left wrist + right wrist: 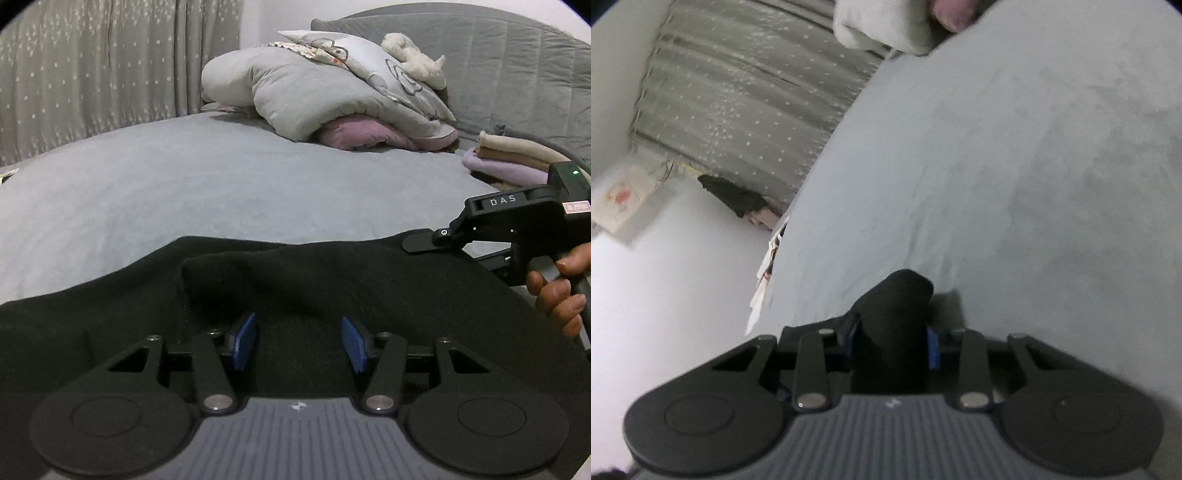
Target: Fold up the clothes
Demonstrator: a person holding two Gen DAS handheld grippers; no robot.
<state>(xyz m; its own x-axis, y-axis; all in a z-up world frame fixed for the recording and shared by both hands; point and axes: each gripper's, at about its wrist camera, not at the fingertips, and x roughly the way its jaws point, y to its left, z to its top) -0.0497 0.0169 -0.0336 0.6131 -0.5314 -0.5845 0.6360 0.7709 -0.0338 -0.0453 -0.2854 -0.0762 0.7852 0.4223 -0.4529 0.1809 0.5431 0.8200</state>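
Garment under work: a black knit garment [295, 280] lying on the grey bed [184, 177], spread across the near edge of the mattress, with one raised fold running toward twelve o'clock in the left wrist view.

Left tongs [299, 341]: spread, blue pads [245, 339] standing clear on either side, nothing pinched; the black cloth lies below and beyond them. Whether the pad tips rest on the fabric cannot be told.

Right tongs [892, 343]: pinching a bunched end of the same black cloth, which juts out past the pads toward twelve o'clock in the right wrist view. That view is blurred and rolled well over. In the left wrist view the right unit sits at three o'clock, at the garment's far right corner, a hand [561, 291] on its grip.

Surroundings: rolled grey duvet [295, 96] and pillows at twelve o'clock, well apart; a folded stack [517, 155] of beige and lilac items at two o'clock, near the headboard; star-patterned curtain [92, 66] at ten o'clock.

Assessment of the step in hand: the right side appears to be carrying a corner or sleeve end across for a fold. To do it well, the left tongs should pin or grip the opposite edge so the body does not drag, the carried end should travel low and land square on the body, and release should follow only once the cloth lies flat. Risk: a bunched grip leaves a wrinkle inside the fold.
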